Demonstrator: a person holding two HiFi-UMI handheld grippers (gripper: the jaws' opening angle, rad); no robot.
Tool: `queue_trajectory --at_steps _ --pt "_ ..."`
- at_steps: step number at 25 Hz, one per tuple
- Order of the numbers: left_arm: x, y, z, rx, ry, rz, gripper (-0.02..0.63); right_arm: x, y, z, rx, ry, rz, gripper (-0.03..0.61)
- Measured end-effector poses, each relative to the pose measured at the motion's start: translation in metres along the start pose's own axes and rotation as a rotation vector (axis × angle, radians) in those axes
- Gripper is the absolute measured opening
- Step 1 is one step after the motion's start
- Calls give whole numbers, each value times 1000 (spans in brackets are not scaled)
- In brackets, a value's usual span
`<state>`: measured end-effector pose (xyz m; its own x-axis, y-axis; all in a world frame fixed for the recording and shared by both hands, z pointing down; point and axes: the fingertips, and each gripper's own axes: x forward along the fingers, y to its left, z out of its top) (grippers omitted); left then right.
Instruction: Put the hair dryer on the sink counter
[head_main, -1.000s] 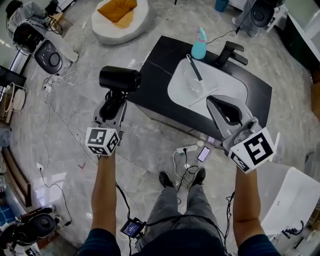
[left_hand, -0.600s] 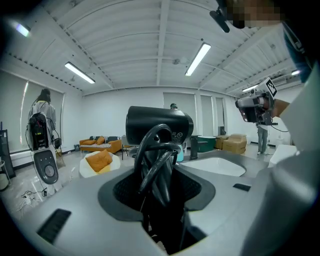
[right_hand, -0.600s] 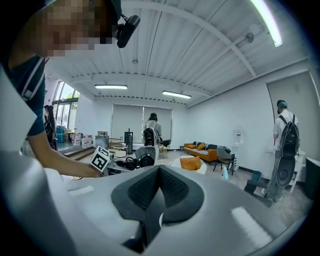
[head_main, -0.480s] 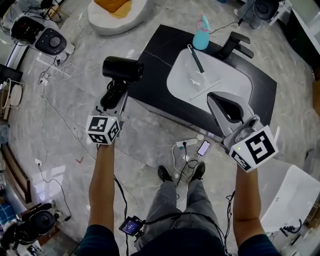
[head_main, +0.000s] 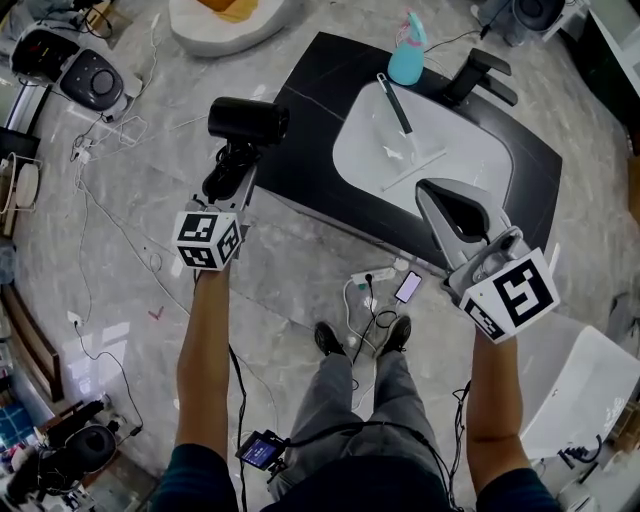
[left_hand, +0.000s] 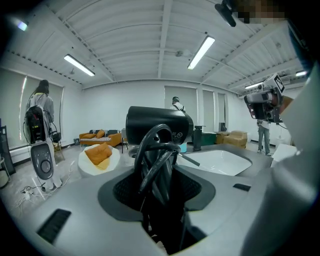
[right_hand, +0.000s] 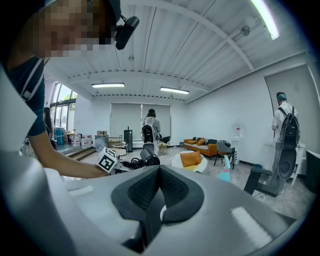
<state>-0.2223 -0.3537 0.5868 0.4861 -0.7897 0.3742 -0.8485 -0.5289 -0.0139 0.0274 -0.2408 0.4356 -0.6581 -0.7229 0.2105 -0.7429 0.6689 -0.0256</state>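
Observation:
In the head view my left gripper (head_main: 232, 172) is shut on the handle of a black hair dryer (head_main: 248, 120), with the coiled cord bunched in the grip. The dryer hangs in the air at the left edge of the dark sink counter (head_main: 312, 135), barrel toward it. In the left gripper view the dryer (left_hand: 159, 125) stands upright between the jaws, in front of the white basin (left_hand: 220, 161). My right gripper (head_main: 432, 200) hovers over the counter's near side, shut and empty. In the right gripper view its jaws (right_hand: 156, 200) are pressed together.
On the counter are a blue spray bottle (head_main: 407, 60), a black faucet (head_main: 480, 75) and a dark brush (head_main: 393, 103) lying in the basin (head_main: 440, 160). On the floor are a power strip (head_main: 372, 274), a phone (head_main: 407, 286), loose cables and a white beanbag (head_main: 222, 18).
The left gripper and dryer have drifted slightly up the view, toward the counter's left edge. The grip is unchanged. The right gripper has hardly moved.

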Motion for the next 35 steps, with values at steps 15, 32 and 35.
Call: queue_trajectory --at_steps 15,32,35 --pt "53 5 -51 33 146 -11 175 3 -8 -48 49 46 -9 9" --pt "91 6 -94 101 322 -50 176 10 -10 -70 79 65 -8 9" --pt "93 9 -97 92 350 -55 179 12 -9 -71 82 67 -7 9"
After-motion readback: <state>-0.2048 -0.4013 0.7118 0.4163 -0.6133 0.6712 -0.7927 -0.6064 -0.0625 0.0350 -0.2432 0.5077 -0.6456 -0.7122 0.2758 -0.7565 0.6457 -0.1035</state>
